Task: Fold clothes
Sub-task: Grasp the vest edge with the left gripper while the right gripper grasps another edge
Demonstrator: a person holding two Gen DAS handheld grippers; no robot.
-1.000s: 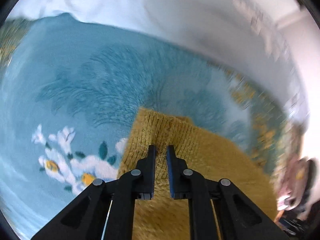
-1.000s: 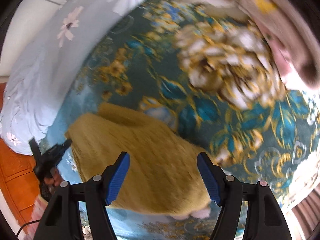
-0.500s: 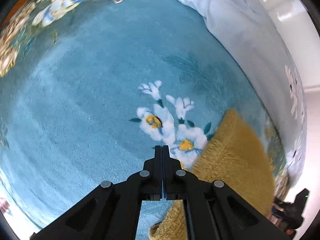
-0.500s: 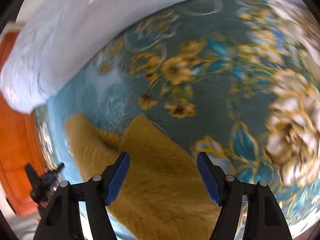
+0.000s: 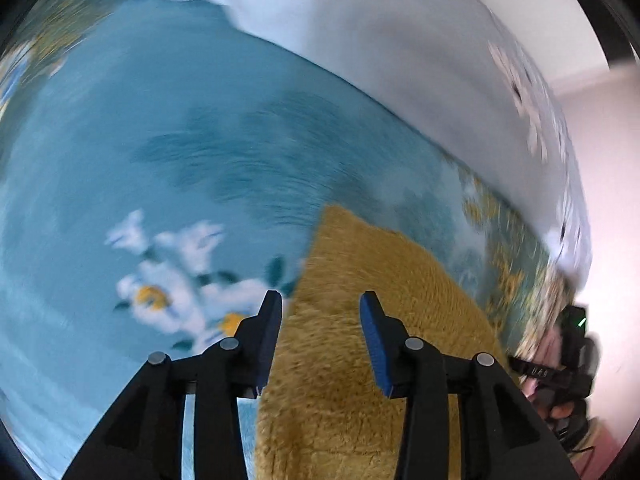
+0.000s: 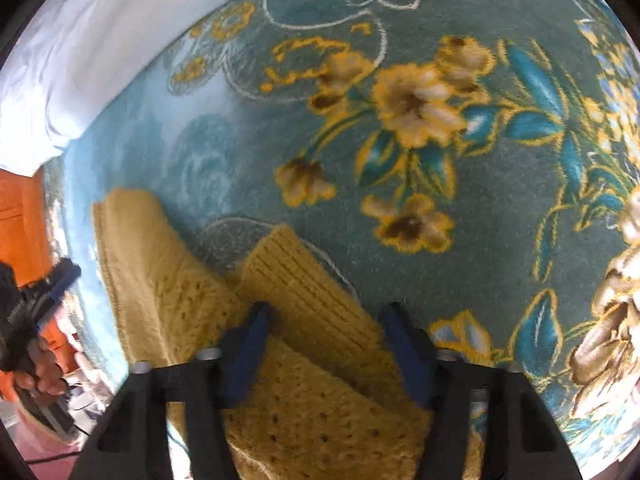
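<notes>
Left wrist view, claw: my left gripper [image 5: 320, 304] has its two blue-padded fingers apart and holds nothing; I judge it is spread ready to take the edge beneath it.
Left wrist view, garment: the mustard-yellow knitted sweater [image 5: 360, 360] lies flat on the teal floral carpet [image 5: 180, 140], running from 6 o'clock up toward the centre, with its near corner pointing to 12 o'clock just past my fingertips. My left finger sits over the sweater's left edge, the right finger over the knit itself.
Left wrist view, surroundings: a white bedsheet with a flower print [image 5: 400, 40] hangs along 12 to 2 o'clock; the picture is blurred, so finer detail is lost.
Left wrist view, other tool: at 4 o'clock I see my other black handheld unit [image 5: 568, 360], well apart from this one.

Right wrist view, claw: my right gripper [image 6: 324, 320] is also spread wide, clamping nothing; its fingers straddle a folded-over ribbed sleeve cuff [image 6: 304, 288] of the sweater.
Right wrist view, garment: the sweater fills 6 to 8 o'clock, the sleeve laid diagonally across the body, a second flap reaching toward 9 o'clock.
Right wrist view, reason: I judge I am lined up over the sleeve to pinch and tidy the fold; whether the pads touch the knit I cannot tell.
</notes>
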